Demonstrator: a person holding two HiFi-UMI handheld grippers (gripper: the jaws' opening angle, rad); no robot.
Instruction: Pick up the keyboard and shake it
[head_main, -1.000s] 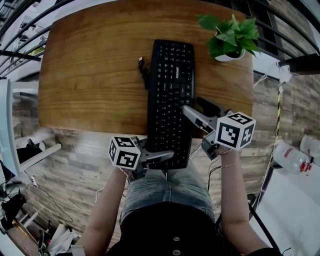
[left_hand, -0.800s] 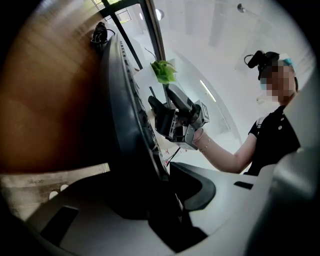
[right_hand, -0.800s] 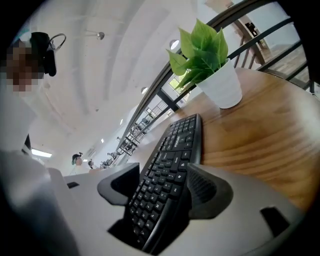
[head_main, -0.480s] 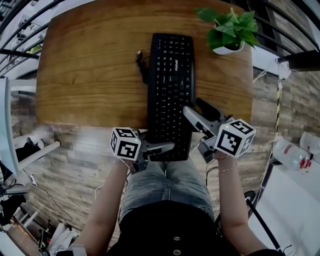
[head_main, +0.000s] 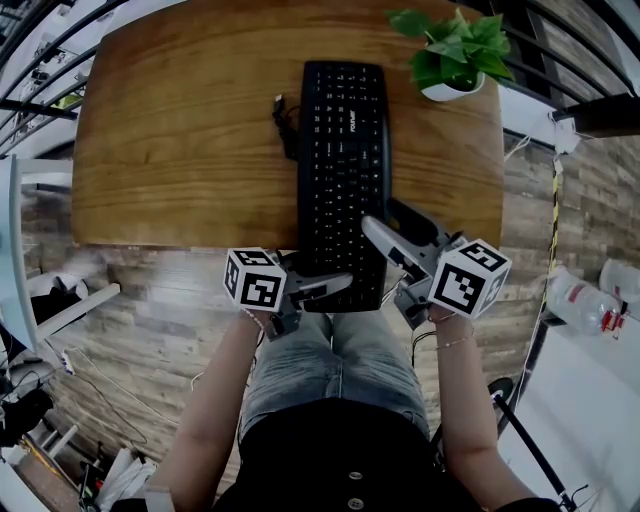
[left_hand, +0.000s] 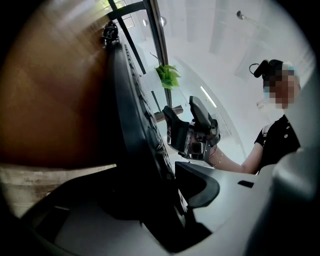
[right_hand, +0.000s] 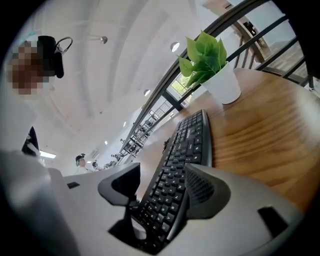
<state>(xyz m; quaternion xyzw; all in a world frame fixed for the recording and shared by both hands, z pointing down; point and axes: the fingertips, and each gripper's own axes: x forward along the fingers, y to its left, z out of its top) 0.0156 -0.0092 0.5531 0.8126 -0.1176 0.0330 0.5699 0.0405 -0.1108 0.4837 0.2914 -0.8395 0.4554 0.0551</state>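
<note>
A black keyboard (head_main: 340, 150) lies lengthwise on the wooden table (head_main: 180, 130), its near end jutting past the table's front edge. My left gripper (head_main: 325, 288) is at that end's left corner. In the left gripper view the keyboard (left_hand: 135, 125) runs between the jaws of this gripper (left_hand: 155, 195), which have just been opening and stand open. My right gripper (head_main: 390, 225) straddles the keyboard's right edge. The right gripper view shows the right gripper (right_hand: 162, 187) shut on the keyboard (right_hand: 190, 145), one finger on the keys and one under the edge.
A potted green plant (head_main: 455, 55) in a white pot stands at the table's far right corner, close to the keyboard's far end. The keyboard's coiled cable and plug (head_main: 283, 125) lie just left of it. The person's legs are below the overhanging end.
The right gripper has shifted a little toward the keyboard's near end. The left gripper has stayed at its corner. The keyboard has kept its place on the table.
</note>
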